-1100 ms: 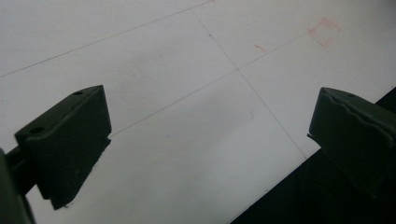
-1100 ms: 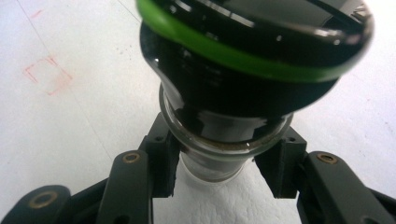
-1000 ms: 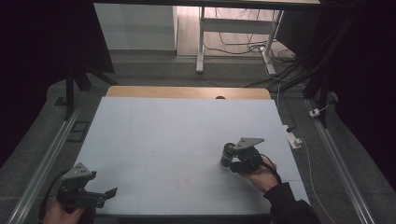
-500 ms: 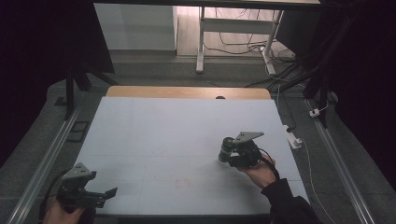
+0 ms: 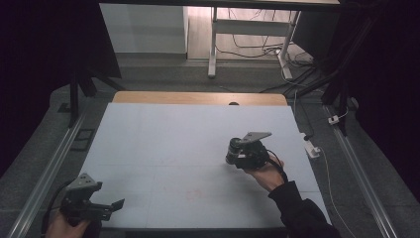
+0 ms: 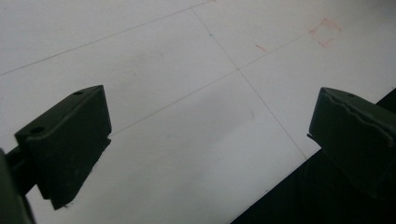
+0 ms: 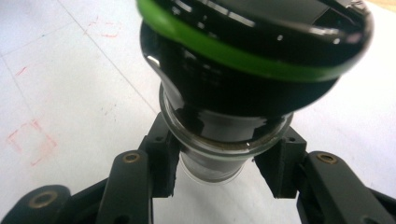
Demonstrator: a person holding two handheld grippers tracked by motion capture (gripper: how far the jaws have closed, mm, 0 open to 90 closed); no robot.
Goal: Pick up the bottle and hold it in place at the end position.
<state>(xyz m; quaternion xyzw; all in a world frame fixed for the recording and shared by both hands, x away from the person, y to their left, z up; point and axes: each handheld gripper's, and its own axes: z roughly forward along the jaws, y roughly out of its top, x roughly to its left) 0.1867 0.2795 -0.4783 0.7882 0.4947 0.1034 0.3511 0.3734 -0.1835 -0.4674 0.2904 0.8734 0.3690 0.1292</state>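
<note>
My right gripper is shut on the glass neck of a dark bottle with a black cap and a green ring around it. In the high view the bottle is tilted over the right middle of the white table surface. My left gripper sits at the near left corner of the table. In the left gripper view it stands open, with only white table between its jaws.
Faint red square marks are drawn on the table. A wooden strip borders the far edge. A white power block and cables lie on the grey floor at the right. Metal rails run along both sides.
My right gripper has carried the bottle a little farther from the person and slightly left. The left gripper has stayed put.
</note>
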